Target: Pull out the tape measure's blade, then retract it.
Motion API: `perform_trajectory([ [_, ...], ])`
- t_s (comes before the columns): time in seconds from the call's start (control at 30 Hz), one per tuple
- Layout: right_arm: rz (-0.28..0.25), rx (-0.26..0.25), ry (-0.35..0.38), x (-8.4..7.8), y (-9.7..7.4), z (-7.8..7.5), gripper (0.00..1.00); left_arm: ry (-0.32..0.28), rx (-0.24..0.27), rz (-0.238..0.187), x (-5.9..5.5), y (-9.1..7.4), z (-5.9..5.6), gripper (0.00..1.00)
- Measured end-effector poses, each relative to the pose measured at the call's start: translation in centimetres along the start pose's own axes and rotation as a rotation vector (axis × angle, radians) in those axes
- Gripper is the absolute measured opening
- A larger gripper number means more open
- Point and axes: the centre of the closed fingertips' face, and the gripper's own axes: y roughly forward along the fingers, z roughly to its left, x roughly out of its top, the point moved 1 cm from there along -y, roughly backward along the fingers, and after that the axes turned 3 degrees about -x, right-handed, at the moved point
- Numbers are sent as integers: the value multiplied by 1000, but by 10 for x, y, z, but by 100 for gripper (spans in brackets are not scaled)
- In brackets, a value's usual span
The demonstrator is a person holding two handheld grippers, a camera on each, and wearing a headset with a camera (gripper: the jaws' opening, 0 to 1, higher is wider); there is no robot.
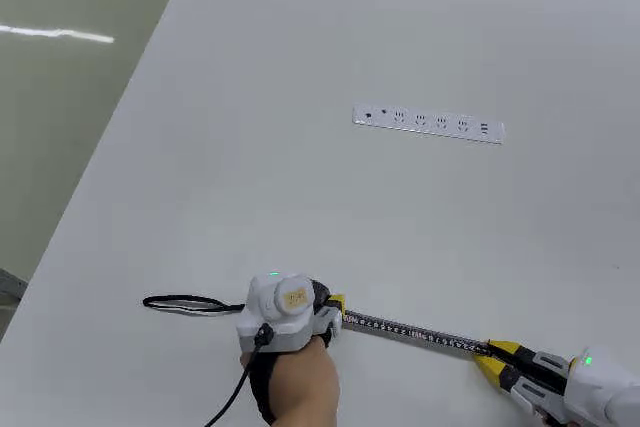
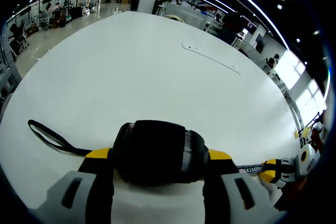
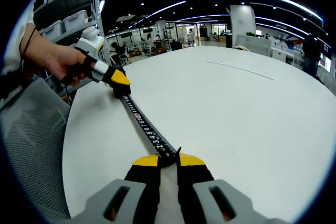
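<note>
My left gripper has its jaws clamped on the black tape measure case at 7 o'clock on the worktop. My right gripper pinches the blade by its tip at 5 o'clock. The blade is out between them, so I judge retraction comes next, guiding the tip back slowly.

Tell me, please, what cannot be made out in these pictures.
Head view: tape measure case mostly hidden under left gripper.
Head view: blade numbers too small.
Right gripper view: blade hook hidden between jaws of right gripper.
Head view: right gripper cut off at bottom edge.
</note>
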Motion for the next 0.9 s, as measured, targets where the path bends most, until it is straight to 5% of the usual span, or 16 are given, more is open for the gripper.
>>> perform_trajectory([
  [0.27,-18,35,-10,13,23,13,10,3,-4,-1,0,0,0,67],
  [0.9,-18,46,4,15,28,14,10,4,-4,-4,0,0,0,67],
])
